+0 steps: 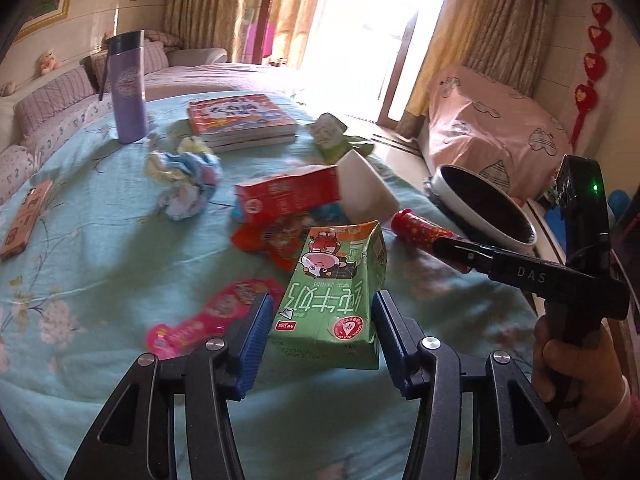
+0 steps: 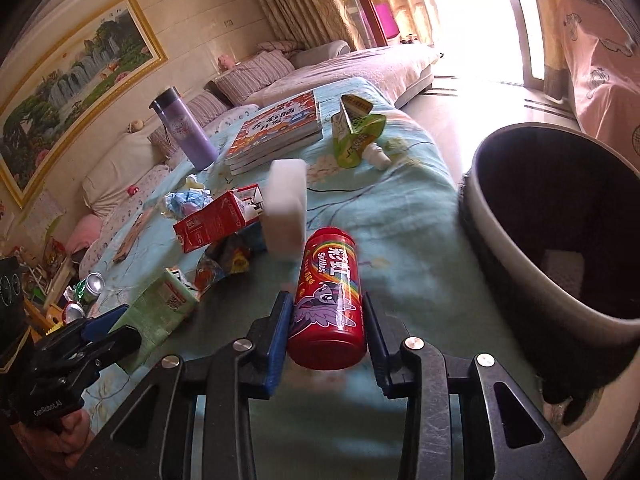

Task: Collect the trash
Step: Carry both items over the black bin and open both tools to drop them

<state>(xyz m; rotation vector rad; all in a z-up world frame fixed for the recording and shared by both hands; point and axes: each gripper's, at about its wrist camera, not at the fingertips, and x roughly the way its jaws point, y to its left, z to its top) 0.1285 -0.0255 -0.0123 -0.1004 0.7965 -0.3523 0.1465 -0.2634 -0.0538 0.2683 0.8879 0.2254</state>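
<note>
My left gripper (image 1: 322, 316) is shut on a green milk carton (image 1: 334, 296), held just above the teal bedspread (image 1: 100, 264); the carton also shows in the right wrist view (image 2: 156, 312). My right gripper (image 2: 326, 316) is shut on a red Skittles bottle (image 2: 328, 300), whose cap end shows in the left wrist view (image 1: 420, 230). A dark bin with a pale rim (image 2: 560, 224) stands right of the bed. On the bed lie a red carton (image 1: 288, 194), a white block (image 1: 364, 188), crumpled paper (image 1: 186, 182), a pink wrapper (image 1: 208, 316), a red-orange wrapper (image 1: 272, 240) and a green pouch (image 2: 354, 132).
A purple flask (image 1: 129, 84) and a stack of books (image 1: 240, 120) stand at the far side of the bed. A brown flat box (image 1: 26, 220) lies at the left. Cans (image 2: 90, 284) lie on the floor at left. A pink-covered object (image 1: 496, 120) stands beyond the bin.
</note>
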